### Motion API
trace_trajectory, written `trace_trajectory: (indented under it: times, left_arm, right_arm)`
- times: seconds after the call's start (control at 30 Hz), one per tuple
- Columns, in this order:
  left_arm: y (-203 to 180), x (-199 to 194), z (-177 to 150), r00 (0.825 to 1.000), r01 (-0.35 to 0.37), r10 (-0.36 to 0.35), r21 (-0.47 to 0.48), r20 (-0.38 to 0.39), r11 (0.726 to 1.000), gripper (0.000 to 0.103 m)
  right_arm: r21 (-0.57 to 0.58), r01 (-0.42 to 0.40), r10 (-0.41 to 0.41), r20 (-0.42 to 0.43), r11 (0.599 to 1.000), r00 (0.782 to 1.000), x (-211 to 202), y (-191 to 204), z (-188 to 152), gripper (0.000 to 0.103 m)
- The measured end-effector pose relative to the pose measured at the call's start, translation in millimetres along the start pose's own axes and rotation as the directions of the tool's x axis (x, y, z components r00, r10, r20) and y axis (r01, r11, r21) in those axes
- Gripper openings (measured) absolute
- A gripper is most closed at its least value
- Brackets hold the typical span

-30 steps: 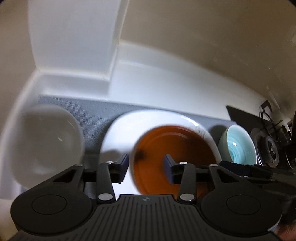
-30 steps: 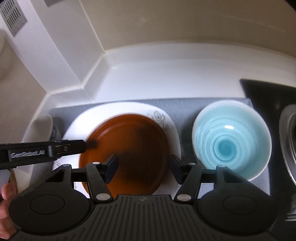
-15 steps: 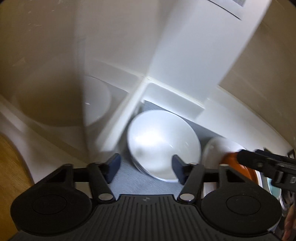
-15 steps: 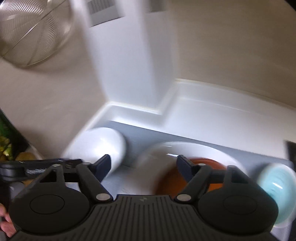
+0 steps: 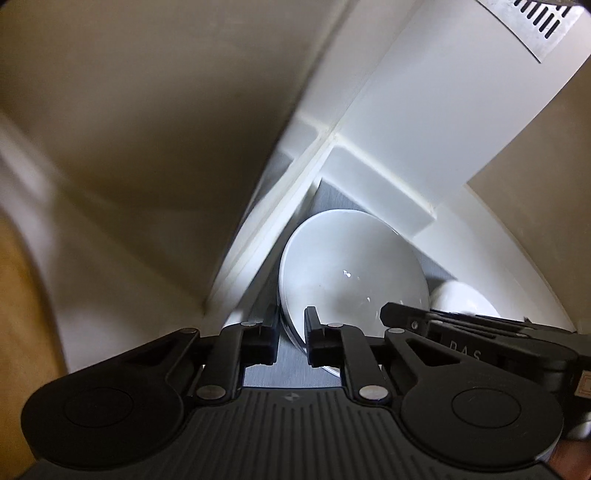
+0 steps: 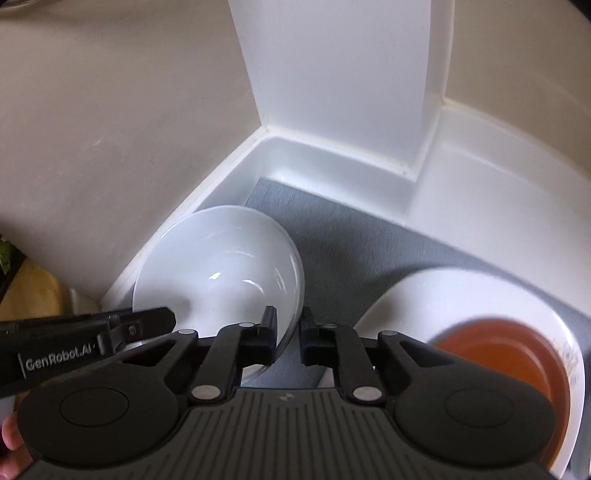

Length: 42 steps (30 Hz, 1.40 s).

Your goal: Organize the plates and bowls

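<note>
A white bowl [image 5: 351, 269] [image 6: 221, 266] sits on the grey mat [image 6: 354, 240] at the left corner of the counter. My left gripper [image 5: 291, 339] is shut on the bowl's near left rim. My right gripper [image 6: 287, 341] is shut on the bowl's near right rim. The left gripper's fingers [image 6: 147, 323] show at the bowl's left side in the right wrist view. The right gripper's fingers [image 5: 406, 314] cross the bowl's right side in the left wrist view. To the right lies an orange plate [image 6: 517, 350] on a large white plate [image 6: 443, 291].
White walls and a square column [image 6: 340, 74] box in the corner behind the bowl. A raised white ledge [image 6: 192, 210] runs along the mat's left edge. A vent grille [image 5: 535, 22] is high on the column. The white plate's edge [image 5: 461, 299] shows beyond the bowl.
Both grippers swung left from the orange plate to the white bowl. Both were open half a second ago and have now closed on the bowl's rim, one on each side.
</note>
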<state>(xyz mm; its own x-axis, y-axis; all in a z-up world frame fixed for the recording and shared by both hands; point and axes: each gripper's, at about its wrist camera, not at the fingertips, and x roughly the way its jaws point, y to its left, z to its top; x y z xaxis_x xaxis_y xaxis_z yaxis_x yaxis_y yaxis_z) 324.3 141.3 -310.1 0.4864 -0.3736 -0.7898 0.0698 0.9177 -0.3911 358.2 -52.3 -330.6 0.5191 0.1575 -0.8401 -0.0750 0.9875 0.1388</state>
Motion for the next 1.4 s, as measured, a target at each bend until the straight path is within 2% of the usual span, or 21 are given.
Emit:
trace_trajectory:
  times: [0.07,0.17,0.2,0.23,0.3,0.37,0.43,0.47,0.6,0.7,0.77,0.8,0.83,0.9,1.03,1.17,1.4]
  left_arm:
    - [7,-9,-8,0.999,0.008,-0.009,-0.011,-0.038,1.0,0.015]
    - [15,-18,-16,0.997,0.011,-0.012,-0.015,-0.071,1.0,0.015]
    - [18,-18,-17,0.997,0.014,-0.016,-0.024,-0.07,1.0,0.015]
    - [20,-18,-17,0.997,0.021,-0.023,-0.034,-0.068,0.999,0.019]
    - [17,-11,-15,0.997,0.004,-0.006,-0.026,-0.083,1.0,0.019]
    - [9,-8,-14,0.995,-0.011,0.012,0.017,-0.094,1.0,0.019]
    - [-3,-1,-15,0.994,-0.031,0.037,0.058,-0.102,0.998,0.02]
    - [-6,-1,-15,0.994,-0.042,0.048,0.069,-0.1,0.997,0.02]
    - [-14,2,-16,0.993,-0.063,0.072,0.097,-0.093,0.993,0.02]
    - [-21,18,-18,0.991,-0.071,0.084,0.115,-0.107,0.991,0.02]
    - [-26,29,-21,0.989,-0.081,0.095,0.119,-0.117,0.99,0.022]
    - [-27,25,-21,0.988,-0.088,0.104,0.13,-0.118,0.988,0.022]
    - [-31,23,-22,0.985,-0.097,0.116,0.142,-0.127,0.985,0.022]
    - [-33,14,-22,0.984,-0.113,0.13,0.135,-0.125,0.984,0.022]
    - [-44,-15,-23,0.987,-0.11,0.126,0.151,-0.103,0.983,0.021]
    - [-68,-43,-19,0.99,-0.088,0.105,0.173,-0.093,0.981,0.021]
    - [-133,-70,-20,0.994,-0.047,0.07,0.271,-0.078,0.962,0.021]
  right_arm:
    - [-0.004,0.003,-0.003,-0.025,1.0,1.0,-7,10,-10,0.012]
    - [0.058,-0.024,0.025,-0.026,0.998,0.999,-18,16,-33,0.014]
    - [0.069,-0.037,0.039,-0.029,0.997,0.999,-18,17,-40,0.02]
    - [0.07,-0.045,0.047,-0.029,0.997,0.998,-16,19,-44,0.031]
    - [0.064,-0.065,0.066,-0.015,0.996,0.998,-14,22,-49,0.039]
    - [0.063,-0.047,0.048,-0.013,0.997,0.999,-14,25,-47,0.037]
    - [0.048,-0.015,0.015,-0.003,0.999,1.0,-15,27,-44,0.024]
    - [0.051,-0.008,0.008,0.005,0.999,1.0,-15,25,-44,0.021]
    - [0.115,-0.089,0.087,0.022,0.989,0.996,-15,8,-43,0.023]
    - [0.095,-0.134,0.134,0.013,0.986,0.991,-10,6,-43,0.032]
    - [0.063,-0.124,0.124,0.005,0.99,0.992,-9,10,-43,0.033]
    - [0.06,-0.11,0.11,0.008,0.992,0.994,-9,13,-43,0.031]
    - [0.062,-0.085,0.084,0.01,0.994,0.996,-10,15,-43,0.022]
    - [0.051,-0.061,0.06,0.03,0.997,0.998,-17,20,-44,0.019]
    - [-0.001,-0.07,0.07,0.108,0.998,0.992,-52,32,-44,0.019]
    - [0.006,-0.056,0.054,0.175,0.998,0.983,-95,32,-43,0.019]
    - [0.077,-0.043,0.024,0.226,0.996,0.974,-159,-8,-53,0.02]
